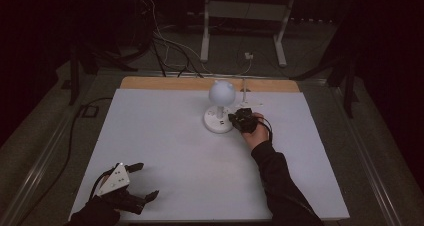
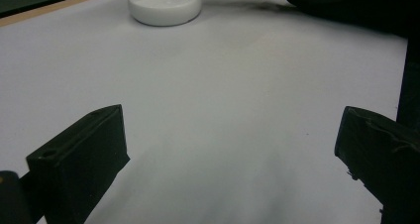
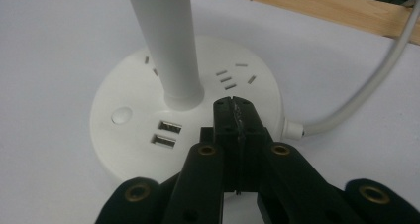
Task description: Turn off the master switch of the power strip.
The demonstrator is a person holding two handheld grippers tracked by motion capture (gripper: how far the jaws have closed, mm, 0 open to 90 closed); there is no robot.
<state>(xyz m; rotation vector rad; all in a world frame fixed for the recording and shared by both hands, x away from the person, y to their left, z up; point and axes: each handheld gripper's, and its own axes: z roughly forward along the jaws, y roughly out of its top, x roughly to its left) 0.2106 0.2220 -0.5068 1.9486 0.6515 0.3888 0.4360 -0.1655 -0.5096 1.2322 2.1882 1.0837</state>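
Lamp: white round-based plastic desk lamp [image 1: 218, 120] with globe head, far centre of the desk [image 1: 165, 151].
Right hand-held gripper [image 3: 233, 105]: jaws closed together, empty, tips over the lamp's base.
Left hand-held gripper [image 1: 142, 181]: jaws wide apart, near left corner.

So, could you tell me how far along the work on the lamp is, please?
Nothing looks finished yet. In hand: the right gripper, jaws shut and empty, has its tips over the lamp base, near the stem and beside the USB ports. The round button remains untouched. The left gripper rests open on the table.
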